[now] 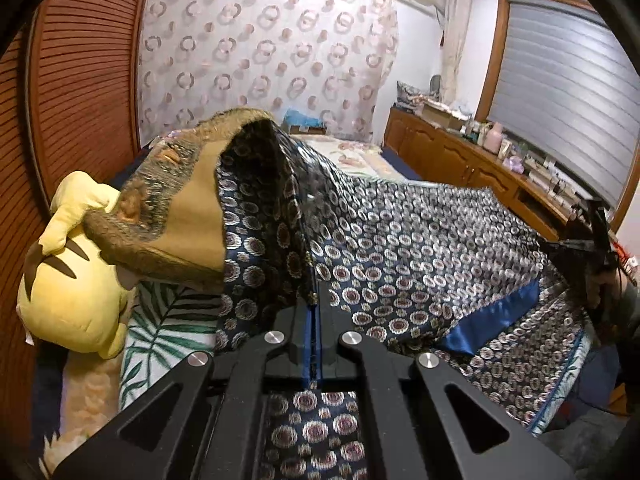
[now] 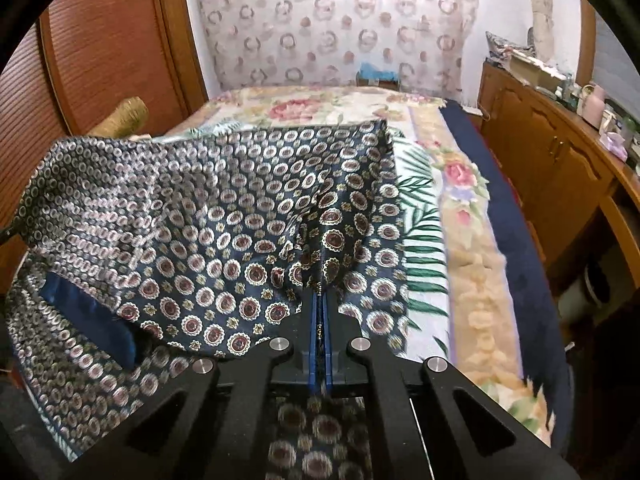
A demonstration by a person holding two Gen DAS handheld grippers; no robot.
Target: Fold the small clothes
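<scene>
Just left of the left gripper (image 1: 312, 300) sits a yellow plush toy (image 1: 72, 300) under a brown cushion (image 1: 176, 216); a wooden cabinet (image 2: 552, 168) stands right of the right gripper (image 2: 320, 300). Both grippers are clamped on the silky, medallion-patterned navy cloth (image 2: 224, 216), which is stretched between them above the floral bedspread (image 2: 452, 184).

The cloth (image 1: 420, 248) hangs over the bed (image 2: 460, 240), held up at 2 spots. The left gripper (image 1: 313, 300) pinches 1 edge of it, and the right gripper (image 2: 320, 300) pinches another edge. In the left view, the right gripper sits far to the right. A plush toy (image 1: 72, 280) lies on the bed to the left of the cloth. A cabinet (image 2: 540, 152) stands along the right side of the bed. A curtain (image 2: 340, 20) hangs behind the bed.
</scene>
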